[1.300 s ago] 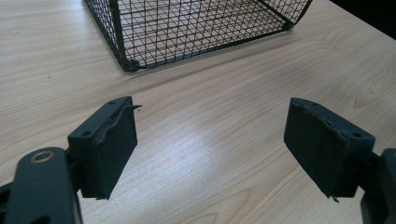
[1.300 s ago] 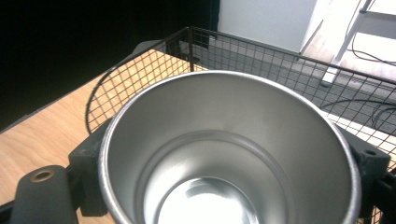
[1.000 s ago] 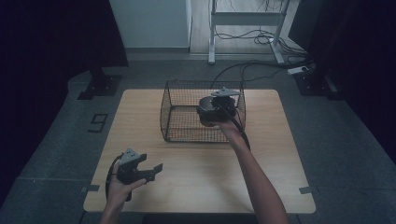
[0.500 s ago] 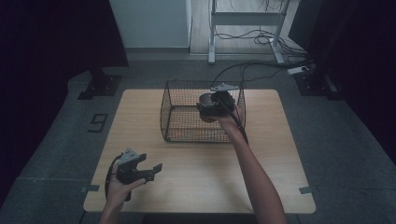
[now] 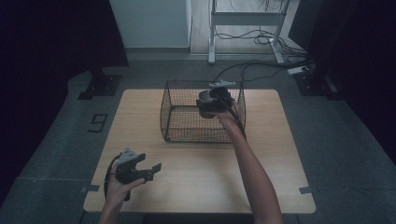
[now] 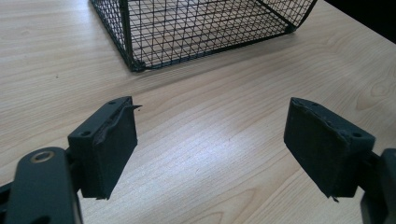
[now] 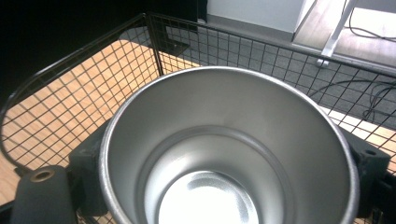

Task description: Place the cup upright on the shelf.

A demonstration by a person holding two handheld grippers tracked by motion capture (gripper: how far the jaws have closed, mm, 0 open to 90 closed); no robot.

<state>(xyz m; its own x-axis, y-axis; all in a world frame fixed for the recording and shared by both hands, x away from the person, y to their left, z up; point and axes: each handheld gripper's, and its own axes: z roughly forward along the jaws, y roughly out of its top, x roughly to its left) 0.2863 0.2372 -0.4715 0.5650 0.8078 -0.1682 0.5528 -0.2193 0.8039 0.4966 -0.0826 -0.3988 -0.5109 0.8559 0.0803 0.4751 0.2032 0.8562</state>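
Note:
A black wire basket (image 5: 187,135) stands at the back middle of the wooden table (image 5: 280,186). My right gripper (image 5: 211,103) hangs over the basket's right half, shut on a steel cup (image 7: 229,154). The cup sits upright between the jaws, its open mouth facing the camera and its inside bare. The basket's mesh walls (image 7: 93,79) rise around it. My left gripper (image 5: 152,170) is held low near the table's front left, open, nothing between its pads (image 6: 112,144). The basket's near corner (image 6: 135,65) lies ahead of it.
Beyond the table are a grey floor, a white desk frame (image 5: 247,18) with cables (image 5: 261,65), and a dark stand base (image 5: 100,86) at the left. A number 9 mark (image 5: 97,122) lies on the floor left of the table.
My right gripper with the cup has shifted slightly toward the back over the basket. The left gripper has stayed put.

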